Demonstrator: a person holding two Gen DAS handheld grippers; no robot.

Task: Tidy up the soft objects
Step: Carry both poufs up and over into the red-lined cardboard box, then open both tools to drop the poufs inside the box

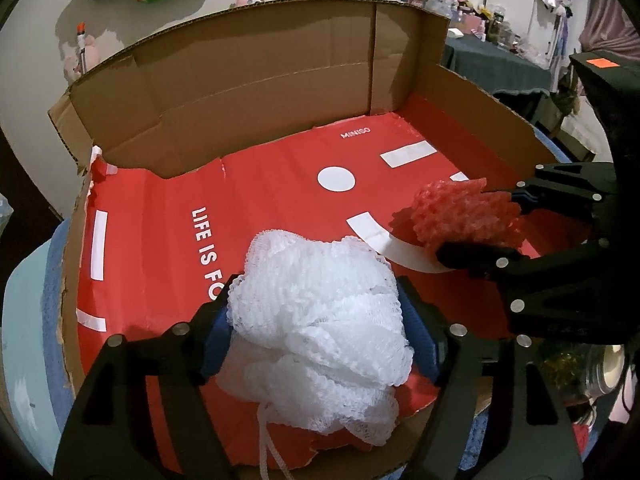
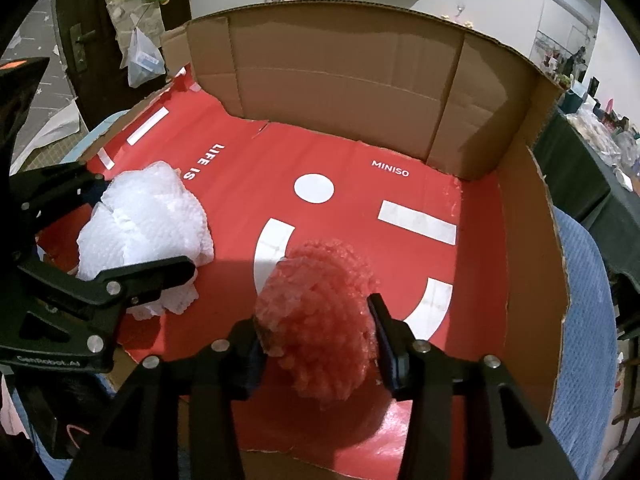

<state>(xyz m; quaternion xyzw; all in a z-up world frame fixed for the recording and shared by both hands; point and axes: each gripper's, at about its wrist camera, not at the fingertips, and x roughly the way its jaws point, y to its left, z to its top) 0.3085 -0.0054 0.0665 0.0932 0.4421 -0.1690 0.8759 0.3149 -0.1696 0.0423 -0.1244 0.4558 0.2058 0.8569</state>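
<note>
The white bath puff [image 1: 316,328] is big, fluffy and made of net, with a thin white string hanging down at its near end. It sits on the left, over the red floor of the cardboard box [image 1: 256,76]. The red puff [image 2: 320,320] is smaller and bumpy, on the right.

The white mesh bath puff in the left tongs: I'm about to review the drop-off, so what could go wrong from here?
1. The white mesh bath puff has a cord loop dangling below the left tongs; it might snag on release.
2. The right tongs hold the pink mesh bath puff close by, so the two tools could bump.
3. The red paper liner in the cardboard box is creased and torn, so it may catch.
</note>
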